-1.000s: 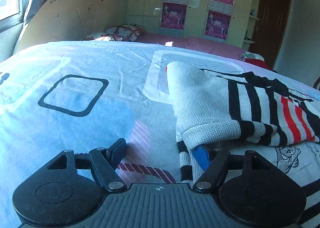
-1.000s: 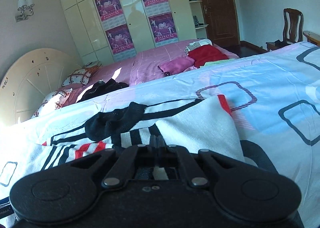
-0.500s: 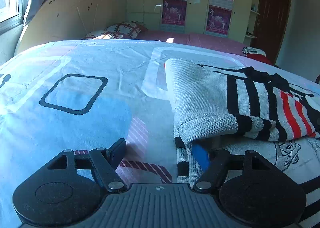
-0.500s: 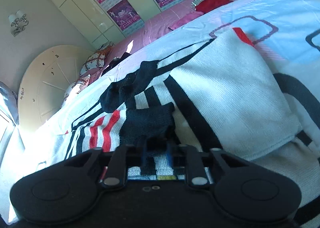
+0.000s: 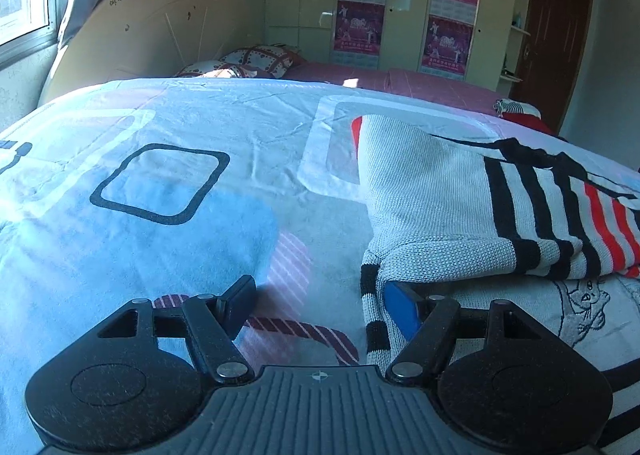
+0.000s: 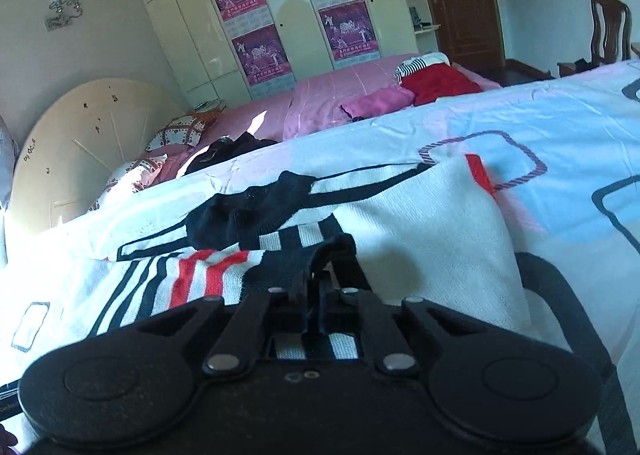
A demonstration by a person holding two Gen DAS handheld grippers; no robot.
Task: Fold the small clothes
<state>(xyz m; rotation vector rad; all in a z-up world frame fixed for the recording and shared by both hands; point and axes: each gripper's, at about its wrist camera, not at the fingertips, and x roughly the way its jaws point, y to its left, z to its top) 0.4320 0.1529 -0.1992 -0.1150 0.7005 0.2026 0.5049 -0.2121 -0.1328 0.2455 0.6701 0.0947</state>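
left tool (image 5: pixel 324 301) lay low on the bed sheet (image 5: pixel 168 239), its fingers spread wide and gripping nothing; the left finger (image 5: pixel 239 295) rested on the sheet, and the blue-padded right finger (image 5: pixel 402 307) was tucked under the near edge of the sweater (image 5: pixel 432 207). the sweater, a white knit with black and red stripes, lay on the bed at 2 o'clock from that tool, a folded layer on top and a cartoon print (image 5: pixel 582 307) showing on the layer below.

right tool (image 6: pixel 314 295) was clenched on a black knit edge of the sweater (image 6: pixel 424 239), fabric bunched between the closed fingers. from this view the garment spread from 9 to 1 o'clock, red stripes (image 6: pixel 204 271) at 10 o'clock, dark collar area (image 6: pixel 248 215) at 11 o'clock.

background: a pink bed (image 6: pixel 320 99) with red clothing (image 6: pixel 436 83) at 1 o'clock, a wardrobe with posters (image 6: pixel 260 27) at 12 o'clock, a wooden chair (image 6: pixel 608 31) at 2 o'clock.
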